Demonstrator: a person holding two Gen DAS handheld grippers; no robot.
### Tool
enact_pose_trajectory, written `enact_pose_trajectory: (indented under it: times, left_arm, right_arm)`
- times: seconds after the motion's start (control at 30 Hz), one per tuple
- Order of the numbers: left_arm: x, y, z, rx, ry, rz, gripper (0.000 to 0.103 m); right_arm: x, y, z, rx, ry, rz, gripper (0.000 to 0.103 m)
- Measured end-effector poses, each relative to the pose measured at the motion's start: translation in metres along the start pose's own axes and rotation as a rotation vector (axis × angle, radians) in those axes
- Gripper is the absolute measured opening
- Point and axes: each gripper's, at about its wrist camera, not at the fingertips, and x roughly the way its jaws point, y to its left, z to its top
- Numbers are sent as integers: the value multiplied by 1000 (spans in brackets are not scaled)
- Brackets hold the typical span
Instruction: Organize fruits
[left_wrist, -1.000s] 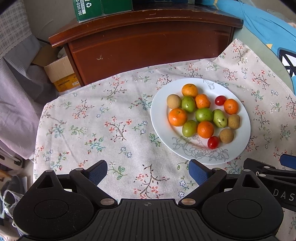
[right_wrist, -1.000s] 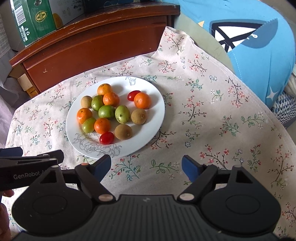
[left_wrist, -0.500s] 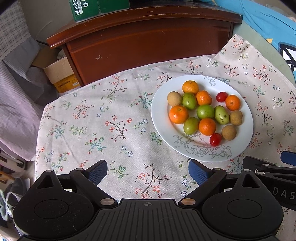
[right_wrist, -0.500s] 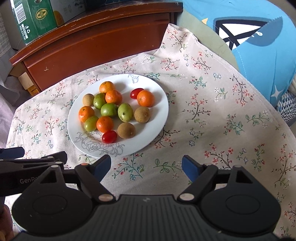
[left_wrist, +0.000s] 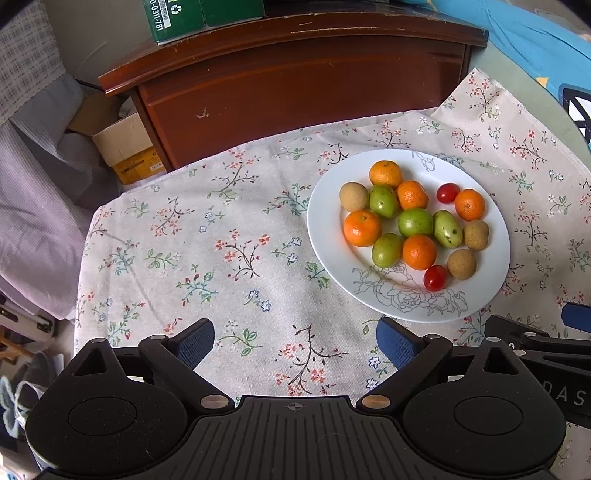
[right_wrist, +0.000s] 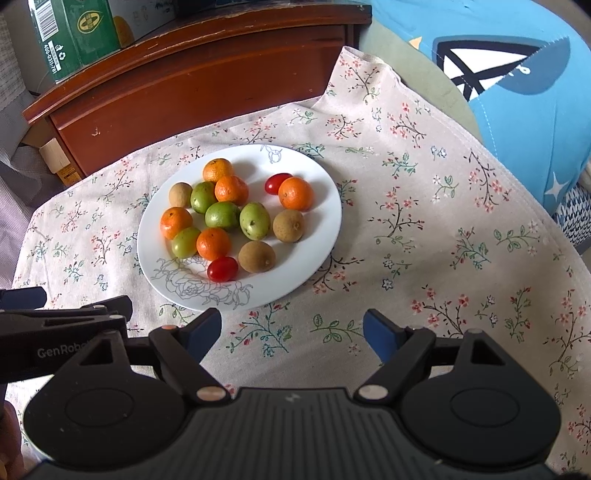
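With both the left gripper (left_wrist: 294, 341) and right gripper (right_wrist: 291, 326) held empty, fingers apart, short of the plate (right_wrist: 325, 236), 1 outer fruit such as the near tomato (right_wrist: 222, 268) is best pinched gently.

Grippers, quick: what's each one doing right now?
Left gripper: open, holding nothing.
Right gripper: open, holding nothing.

Your right gripper (right_wrist: 291, 328) hangs over the flowery cloth (right_wrist: 424, 206) with its blue fingers (right_wrist: 376, 332) wide apart and nothing between them. Just past it sits a white plate (right_wrist: 325, 192) full of little oranges (right_wrist: 295, 193), green fruits (right_wrist: 255, 220), brown fruits (right_wrist: 256, 256) and two red tomatoes (right_wrist: 222, 268). Your left gripper (right_wrist: 62, 325) pokes in at the left edge.
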Motion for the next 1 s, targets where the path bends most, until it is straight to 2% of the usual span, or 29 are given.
enact_pose_trajectory:
  times: [0.33, 0.57, 1.0]
  left_arm:
    - [-7, -1, -3, 23, -9, 31, 96]
    - [-13, 0, -10, 47, -26, 36, 96]
    - [-28, 12, -37, 30, -21, 15, 96]
  right_arm:
    - [-1, 0, -2, -6, -5, 6, 84]
    - [-1, -2, -10, -24, -28, 3, 89]
    - [6, -15, -51, -31, -73, -1, 90]
